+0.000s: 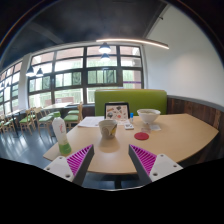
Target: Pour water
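A pale green bottle [61, 133] with a white cap stands upright near the left end of the wooden table [170, 132]. A small beige cup [108, 128] stands at the table's middle, beyond my fingers. My gripper [111, 160] is open, its magenta pads [143, 158] wide apart with nothing between them, hovering over the table's near edge. The bottle is to the left of and just past the left finger.
A white bowl [148, 116] stands further back on the right, with a red coaster [141, 135] in front of it. A tablet or card [116, 111] leans behind the cup. A green sofa [130, 99], chairs and large windows lie beyond.
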Tool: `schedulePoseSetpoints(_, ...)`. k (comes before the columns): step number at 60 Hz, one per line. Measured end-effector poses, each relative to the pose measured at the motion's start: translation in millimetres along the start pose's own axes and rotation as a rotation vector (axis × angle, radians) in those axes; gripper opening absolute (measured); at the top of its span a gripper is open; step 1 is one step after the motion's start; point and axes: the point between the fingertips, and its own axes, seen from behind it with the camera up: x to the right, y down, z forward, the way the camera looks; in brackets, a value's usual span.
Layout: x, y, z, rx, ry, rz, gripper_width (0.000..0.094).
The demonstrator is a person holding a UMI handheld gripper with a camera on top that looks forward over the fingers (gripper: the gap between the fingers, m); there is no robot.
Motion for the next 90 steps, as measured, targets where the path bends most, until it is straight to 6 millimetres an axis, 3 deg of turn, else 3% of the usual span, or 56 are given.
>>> schedulePoseSetpoints(7,-8,-4,-1,0.008,-0.018,0.017,0.0808)
schedulePoseSetpoints(8,-6,-5,-10,0.009,-0.025,0.019,0.0809)
schedulePoseSetpoints(13,-17,-1,-16,-0.001,-0.059,0.034,0.0811)
schedulePoseSetpoints(14,-22,0,-4,-0.001,-0.067,0.034,0.0811)
schedulePoseSetpoints(20,-46,3,-2,0.012,-0.115,0.022,0.0811)
schedulePoseSetpoints(27,-90,5,5,0.059,-0.169,0.015,0.0810)
schedulePoseSetpoints(31,-125,7,9,0.082,-0.219,0.005,0.0815)
schedulePoseSetpoints(38,-173,10,32,0.121,-0.259,-0.017,0.0813)
schedulePoseSetpoints(43,-195,6,56,0.150,-0.231,-0.047,0.0811)
schedulePoseSetpoints(48,-198,3,96,0.149,-0.166,-0.053,0.0811)
schedulePoseSetpoints(52,-212,-7,118,0.151,-0.116,-0.027,0.0808)
schedulePoseSetpoints(54,-211,-5,140,0.140,-0.093,-0.028,0.0811)
schedulePoseSetpoints(59,-225,-5,165,0.100,-0.058,-0.013,0.0799)
schedulePoseSetpoints(62,-232,-1,183,0.078,-0.061,0.004,0.0745)
schedulePoseSetpoints(63,-233,1,190,0.074,-0.055,0.005,0.0647)
schedulePoseSetpoints(65,-233,3,194,0.056,-0.044,0.004,0.0453)
schedulePoseSetpoints(72,-226,-2,193,0.069,0.012,0.000,0.0417)
schedulePoseSetpoints(73,-224,-3,208,0.071,0.013,-0.011,0.0415)
schedulePoseSetpoints(79,-225,-3,216,0.089,-0.009,-0.060,0.0350)
schedulePoseSetpoints(90,-241,-21,247,0.083,-0.065,-0.017,0.0348)
